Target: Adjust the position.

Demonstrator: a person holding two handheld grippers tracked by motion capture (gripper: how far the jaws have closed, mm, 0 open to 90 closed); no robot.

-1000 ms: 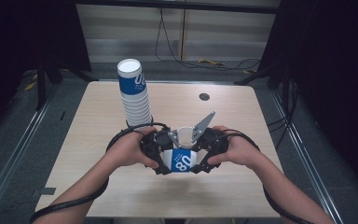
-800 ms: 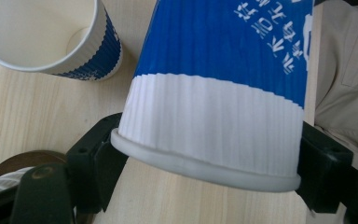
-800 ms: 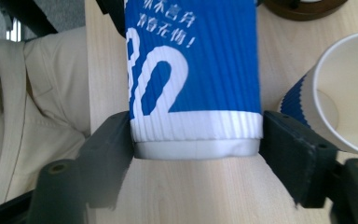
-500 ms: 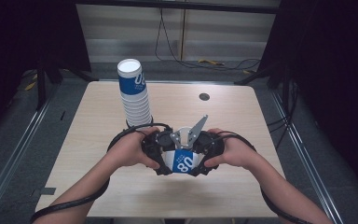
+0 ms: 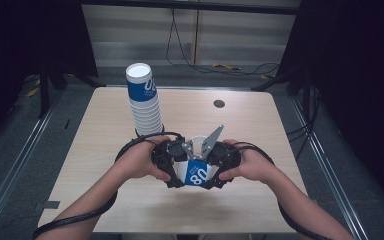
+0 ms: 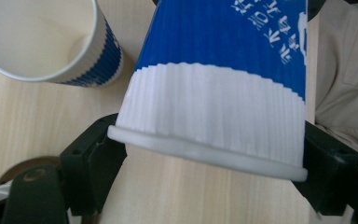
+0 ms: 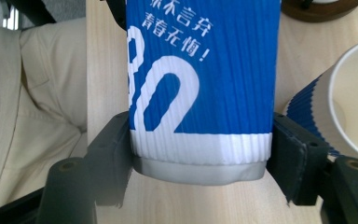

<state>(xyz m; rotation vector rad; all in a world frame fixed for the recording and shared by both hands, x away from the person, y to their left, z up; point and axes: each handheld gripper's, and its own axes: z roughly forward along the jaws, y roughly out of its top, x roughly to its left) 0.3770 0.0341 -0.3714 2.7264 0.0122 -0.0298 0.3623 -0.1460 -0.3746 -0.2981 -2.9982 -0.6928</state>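
The blue-and-white ribbed paper cup (image 5: 196,172) with the big "80" on it hangs above the near middle of the wooden table (image 5: 260,125), caught from both sides: the left gripper (image 5: 172,165) has its jaws closed against the cup's white band near the rolled rim (image 6: 205,154), and the right gripper (image 5: 215,167) pinches it at the base end (image 7: 200,170), both pairs narrowed onto the ribbed wall. It reads as the pulling-apart step, one end held still while the other is drawn off (whether this is one cup or two nested ones I cannot tell). The next move probably calls for a straight pull along the cup's axis with only light squeeze, since the thin wall would buckle easily. Behind the hands stands the tall stack of matching cups (image 5: 144,102), and a small dark round disc (image 5: 219,103) lies toward the far edge. In the high view the hands cover most of the cup; in the left gripper view another open cup (image 6: 42,39) is cut off at the frame's top, and the printed characters are partly cropped.
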